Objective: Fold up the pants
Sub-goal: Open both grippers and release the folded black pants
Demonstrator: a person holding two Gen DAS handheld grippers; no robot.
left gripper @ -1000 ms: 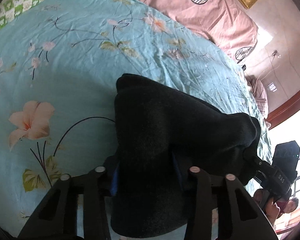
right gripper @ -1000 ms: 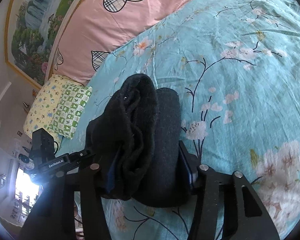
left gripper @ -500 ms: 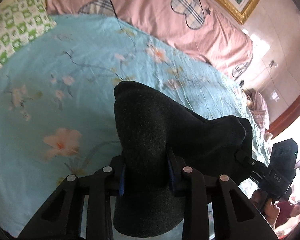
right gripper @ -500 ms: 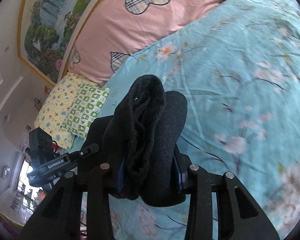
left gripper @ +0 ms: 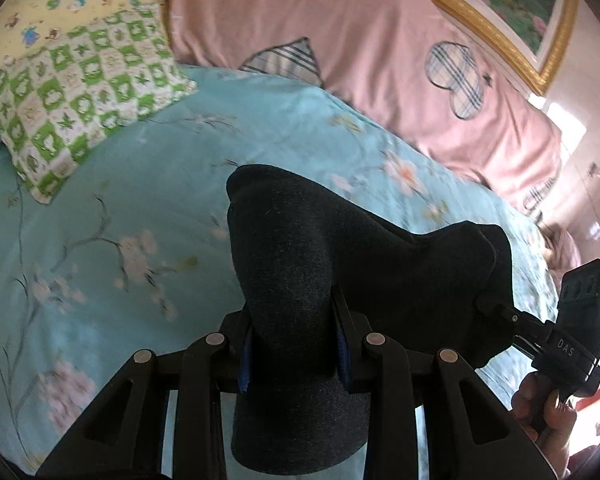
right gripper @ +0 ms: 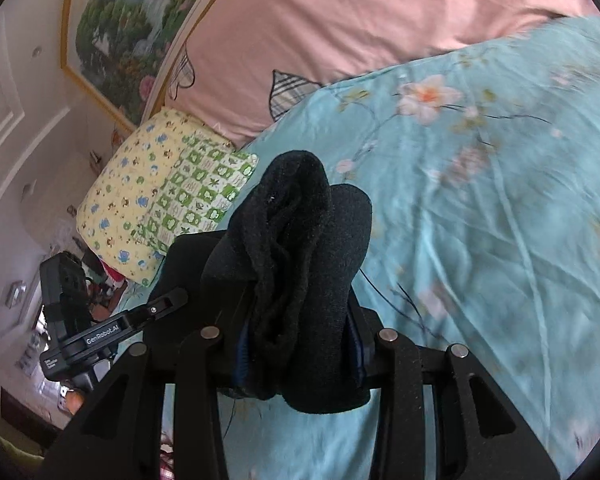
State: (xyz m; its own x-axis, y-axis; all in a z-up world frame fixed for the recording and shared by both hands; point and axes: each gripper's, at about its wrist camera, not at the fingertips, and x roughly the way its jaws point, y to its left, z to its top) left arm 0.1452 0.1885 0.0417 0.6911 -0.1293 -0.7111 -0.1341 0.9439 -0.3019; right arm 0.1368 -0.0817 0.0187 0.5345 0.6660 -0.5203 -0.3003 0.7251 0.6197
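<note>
We've got the dark pants (left gripper: 300, 280) bunched above the floral bedsheet (left gripper: 120, 200), our left gripper (left gripper: 292, 348) clamped on one end, our right gripper (right gripper: 300, 344) pinching the other, green checked pillow (right gripper: 196, 204) beyond.

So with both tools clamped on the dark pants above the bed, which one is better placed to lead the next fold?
Neither clearly: the left tool and right tool each grip an end of the pants, held together over the blue floral sheet. Slight edge to the left, whose fabric looks smoother; the right holds a bunched wad.
</note>
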